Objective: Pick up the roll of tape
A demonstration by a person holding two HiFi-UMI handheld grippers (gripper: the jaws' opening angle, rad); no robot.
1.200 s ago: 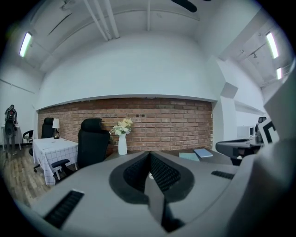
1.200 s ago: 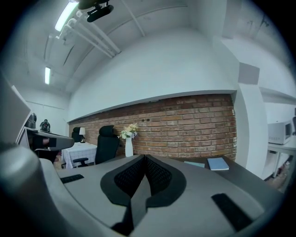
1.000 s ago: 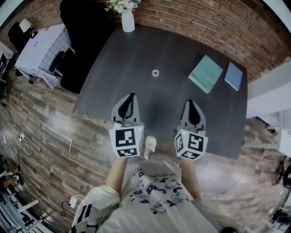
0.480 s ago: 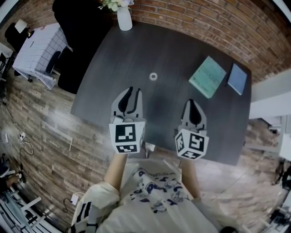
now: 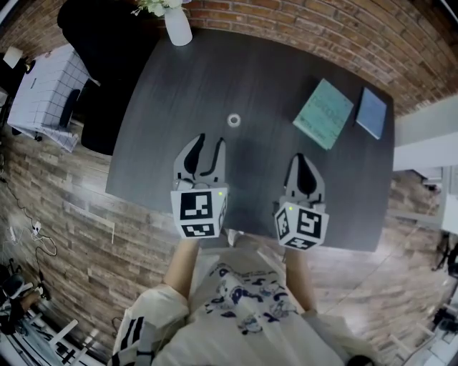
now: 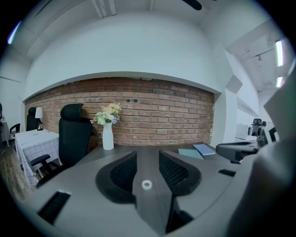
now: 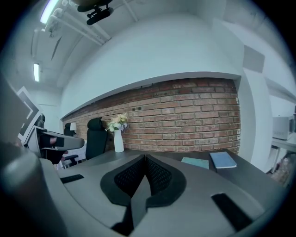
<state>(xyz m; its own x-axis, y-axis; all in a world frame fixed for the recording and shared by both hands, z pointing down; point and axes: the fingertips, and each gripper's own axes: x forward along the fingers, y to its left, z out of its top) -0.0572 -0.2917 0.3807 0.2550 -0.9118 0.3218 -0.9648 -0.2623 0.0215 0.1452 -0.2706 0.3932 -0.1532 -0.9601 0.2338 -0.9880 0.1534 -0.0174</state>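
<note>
A small white roll of tape (image 5: 234,120) lies flat on the dark table (image 5: 265,78), towards its middle. My left gripper (image 5: 211,140) hovers over the table's near half, short of the roll, and its jaws have just been opening, with nothing between them. In the left gripper view the roll of tape (image 6: 146,184) shows through the gap between the jaws, farther along the table. My right gripper (image 5: 298,159) is shut and empty, near the table's front edge and to the right of the roll. Its jaws meet at the tips in the right gripper view (image 7: 145,158).
A white vase with flowers (image 5: 177,13) stands at the far left corner. A teal notebook (image 5: 324,113) and a blue notebook (image 5: 371,113) lie at the right. A black office chair (image 5: 96,78) stands off the table's left side, with a brick wall (image 5: 343,36) behind.
The left gripper's jaws have gone from shut to open. Both grippers have moved forward over the table, closer to the roll. The right gripper stays shut.
</note>
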